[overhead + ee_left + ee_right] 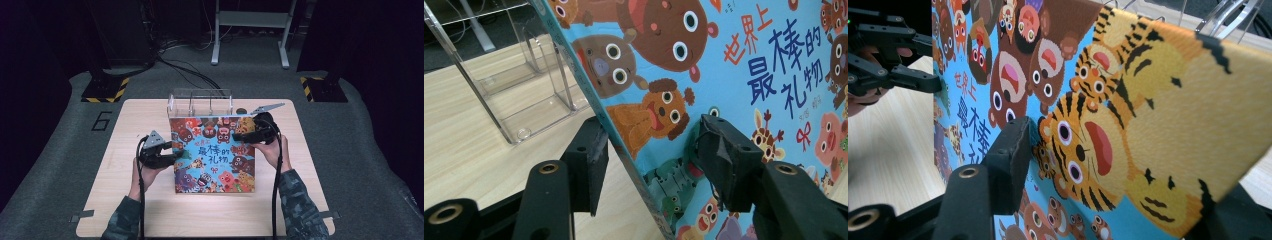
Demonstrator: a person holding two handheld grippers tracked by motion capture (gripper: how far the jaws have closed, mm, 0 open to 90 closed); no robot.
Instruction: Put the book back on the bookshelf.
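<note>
Picture book (212, 154) stands between left tongs (172, 158) and right tongs (239, 135)

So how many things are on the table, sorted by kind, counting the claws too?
Picture book: 1
Clear plastic rack: 1
Claws, left claw and right claw: 2
Total: 4

The picture book (1128, 125) hides the right hand-held gripper's (1113, 165) far jaw in its own view. Its corners run past the frame edges there. The clear rack (200, 102) stands partly hidden behind the book.
</note>
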